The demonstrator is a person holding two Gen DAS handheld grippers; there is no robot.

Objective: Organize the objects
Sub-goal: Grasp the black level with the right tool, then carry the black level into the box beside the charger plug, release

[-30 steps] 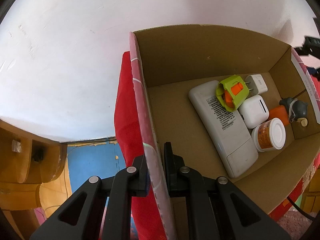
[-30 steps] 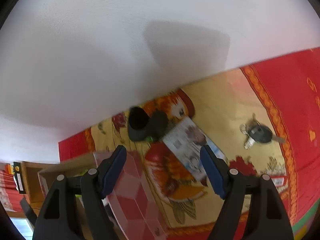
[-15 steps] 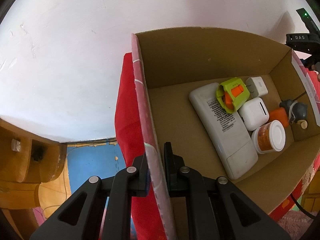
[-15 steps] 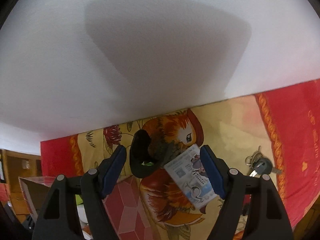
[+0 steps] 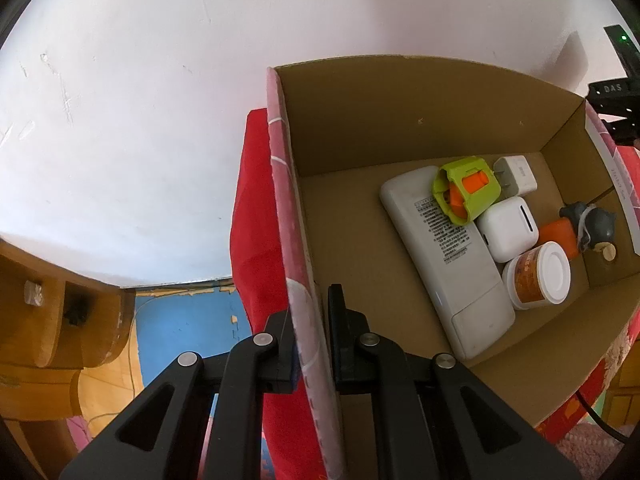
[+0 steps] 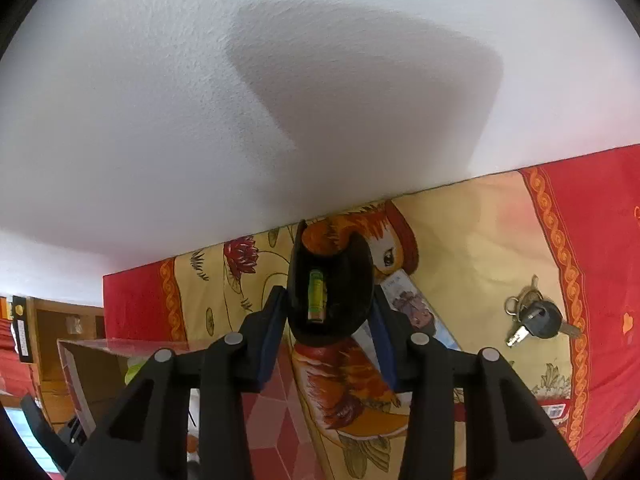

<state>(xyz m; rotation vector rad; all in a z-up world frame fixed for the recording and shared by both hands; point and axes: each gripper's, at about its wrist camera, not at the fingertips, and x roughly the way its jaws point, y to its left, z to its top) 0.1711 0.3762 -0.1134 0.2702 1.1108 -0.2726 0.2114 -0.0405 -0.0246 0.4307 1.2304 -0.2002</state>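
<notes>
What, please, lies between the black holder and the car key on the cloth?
In the right wrist view, a printed card lies between the black holder and the car key.

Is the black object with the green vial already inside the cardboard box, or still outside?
Outside. The black object sits between the right gripper fingers above the patterned cloth; the cardboard box stands apart, lower left.

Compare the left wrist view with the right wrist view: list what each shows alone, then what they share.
Left wrist only: the left gripper shut on the box wall, and the box's contents, such as the white remote and jar.
Right wrist only: the right gripper, its jaws just closing, around the black holder; the keys; the booklet.
Both: the cardboard box, red cloth, white wall.
</notes>
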